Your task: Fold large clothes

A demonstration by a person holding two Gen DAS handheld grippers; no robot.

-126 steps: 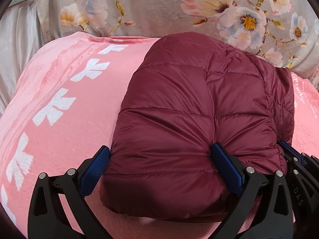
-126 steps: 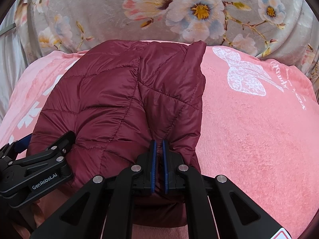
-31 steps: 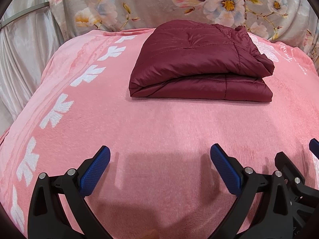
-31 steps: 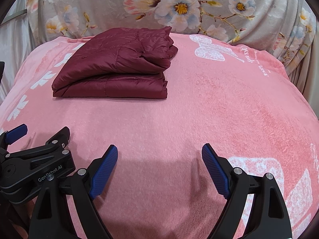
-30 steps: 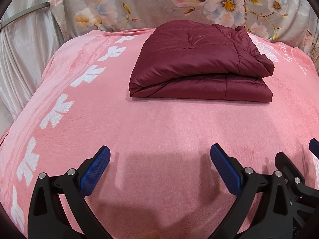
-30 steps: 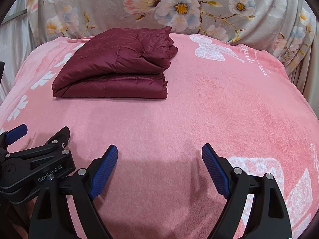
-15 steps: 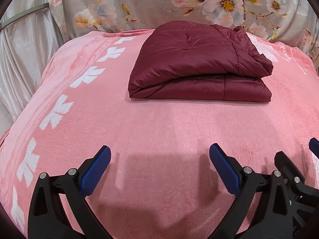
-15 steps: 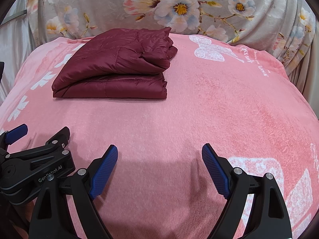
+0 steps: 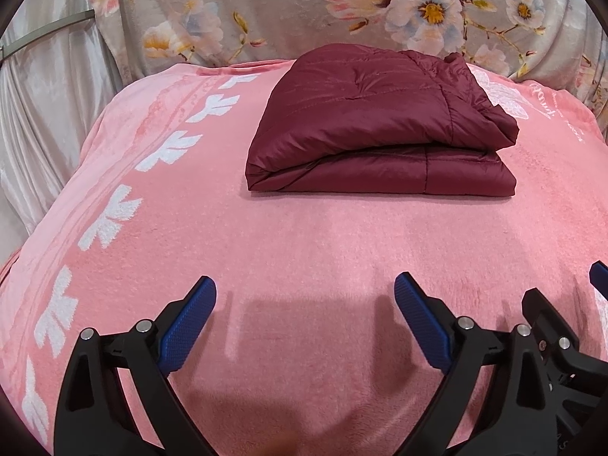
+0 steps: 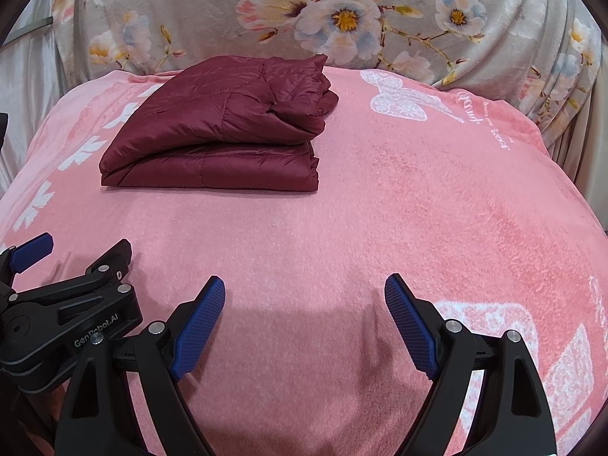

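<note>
A glossy, quilted maroon jacket (image 9: 380, 129) is lying folded in puffy layers on a fuzzy pink blanket (image 9: 304, 250); the left gripper (image 9: 304, 319) and right gripper (image 10: 304, 315) are hovering with fingers spread apart, gripping nothing.

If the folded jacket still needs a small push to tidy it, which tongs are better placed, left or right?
Probably the left tongs: the folded maroon puffer jacket lies nearly straight ahead of them, while it lies off to the left of the right tongs. Both are open and empty.

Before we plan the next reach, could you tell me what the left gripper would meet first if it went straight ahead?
Probably the pink blanket; the open left gripper sits low, with the folded jacket farther ahead.
</note>
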